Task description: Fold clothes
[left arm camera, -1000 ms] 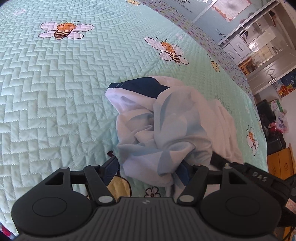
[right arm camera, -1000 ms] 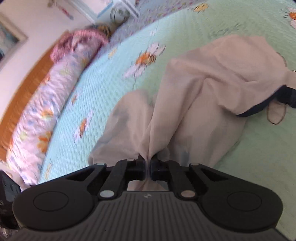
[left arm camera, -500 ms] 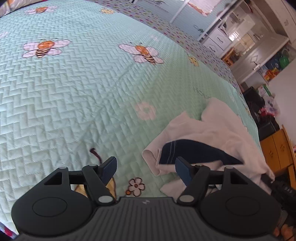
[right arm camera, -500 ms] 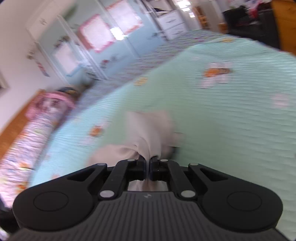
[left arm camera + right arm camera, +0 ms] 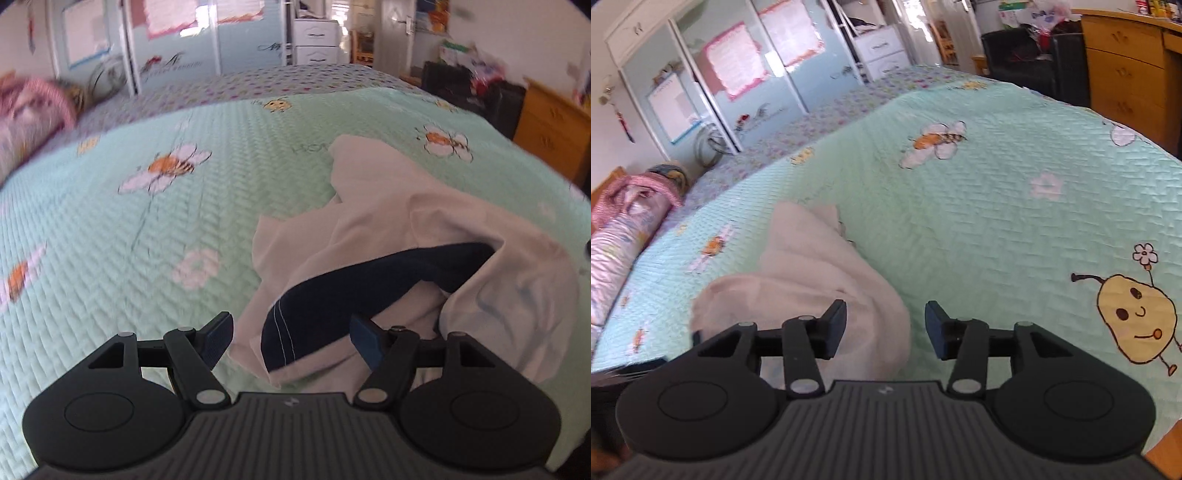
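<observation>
Jaws wide on left gripper (image 5: pixel 291 334), opening on right gripper (image 5: pixel 885 328); garment (image 5: pixel 399 236) unheld

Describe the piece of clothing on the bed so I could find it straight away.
Look at the big mint-green quilt printed with bees and flowers. Toward its right side in the left wrist view lies a crumpled white garment. It is the only loose cloth there, and a dark navy band with thin white stitching shows through its folds.

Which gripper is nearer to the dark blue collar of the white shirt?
The left. The left gripper stands open right over the dark blue collar. The right gripper, jaws opening and empty, is beside plain white cloth of the white shirt; no collar shows there.
</observation>
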`<state>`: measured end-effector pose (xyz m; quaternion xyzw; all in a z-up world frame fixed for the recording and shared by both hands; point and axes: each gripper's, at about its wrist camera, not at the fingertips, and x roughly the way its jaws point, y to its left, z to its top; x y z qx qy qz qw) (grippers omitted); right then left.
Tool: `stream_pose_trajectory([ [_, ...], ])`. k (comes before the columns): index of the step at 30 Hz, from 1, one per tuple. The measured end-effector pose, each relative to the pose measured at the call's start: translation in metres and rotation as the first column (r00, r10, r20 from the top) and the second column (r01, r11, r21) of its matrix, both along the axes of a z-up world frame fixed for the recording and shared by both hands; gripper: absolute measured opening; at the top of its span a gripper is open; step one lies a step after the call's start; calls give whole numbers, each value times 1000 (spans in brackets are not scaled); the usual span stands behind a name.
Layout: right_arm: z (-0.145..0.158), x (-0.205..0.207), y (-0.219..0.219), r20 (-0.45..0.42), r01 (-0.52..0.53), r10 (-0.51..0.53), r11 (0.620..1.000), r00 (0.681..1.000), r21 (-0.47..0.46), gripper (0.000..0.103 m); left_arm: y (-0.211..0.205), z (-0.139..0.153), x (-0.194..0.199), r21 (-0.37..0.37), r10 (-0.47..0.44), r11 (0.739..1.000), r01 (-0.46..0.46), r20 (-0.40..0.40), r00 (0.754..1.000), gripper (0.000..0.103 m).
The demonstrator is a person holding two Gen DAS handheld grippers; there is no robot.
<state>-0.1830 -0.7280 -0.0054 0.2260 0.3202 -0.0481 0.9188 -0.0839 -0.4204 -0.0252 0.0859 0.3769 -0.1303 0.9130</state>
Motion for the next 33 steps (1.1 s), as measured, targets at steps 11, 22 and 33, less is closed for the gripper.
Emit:
stream_pose_trajectory([
  [11,-3,-17,-5,-3,-5,5,997,1000,81,50,-17,-22,30,-27,-101,995,99,-64,993,60],
  [22,-10,-30,5,-4,-5,6,999,1000,54,50,-16,57,-1,-413,-110,905,103,8,994,5],
  [33,20,-38,65,165,-179,225,950,960,-254,75,-83,112,-26,-535,-334,794,289,14,942,5],
])
